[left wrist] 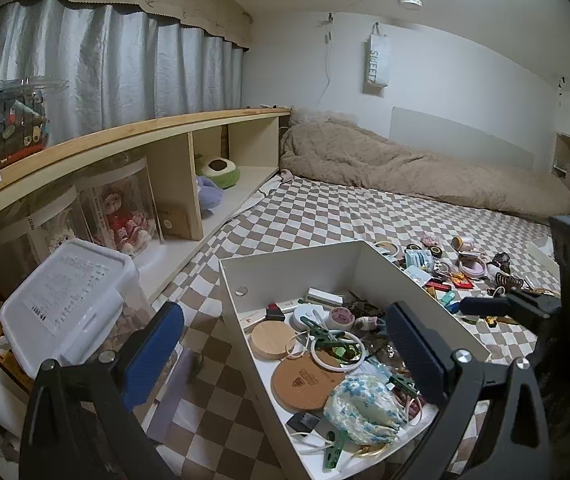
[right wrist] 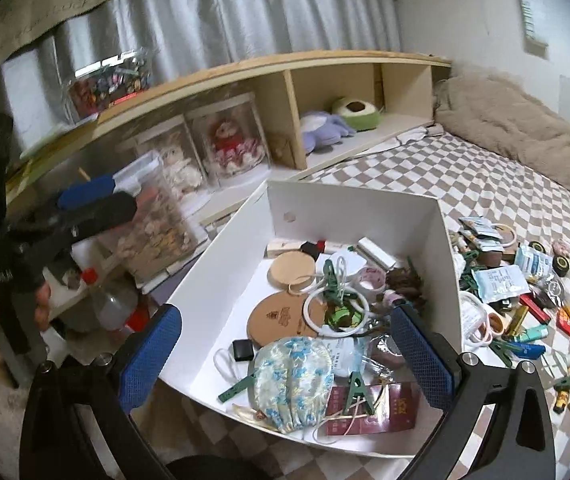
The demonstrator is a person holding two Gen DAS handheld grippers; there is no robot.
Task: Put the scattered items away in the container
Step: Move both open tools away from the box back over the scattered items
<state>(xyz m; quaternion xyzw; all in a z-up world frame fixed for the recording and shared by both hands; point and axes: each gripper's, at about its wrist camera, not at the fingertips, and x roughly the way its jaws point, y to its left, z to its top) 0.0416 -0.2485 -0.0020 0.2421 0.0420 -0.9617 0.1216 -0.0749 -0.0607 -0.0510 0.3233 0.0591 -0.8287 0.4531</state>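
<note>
Right tool [right wrist: 285,344], jaws apart and empty, above the white container [right wrist: 443,240]; scattered items [right wrist: 525,292] lie on the bed to its right. Left tool [left wrist: 285,344] likewise apart, empty.

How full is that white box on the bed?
Partly full. The white box holds coasters, clips and a floral pouch, yet bare floor shows and its walls rise well above them.

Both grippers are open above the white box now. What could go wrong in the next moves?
1. The right gripper hangs empty over the box, where a ring, green clips and cords tangle; a low pass might snag them.
2. The pile on the bed is dense, so a grasp may take two things.
3. The left gripper straddles the box's left wall and could nudge it.
</note>
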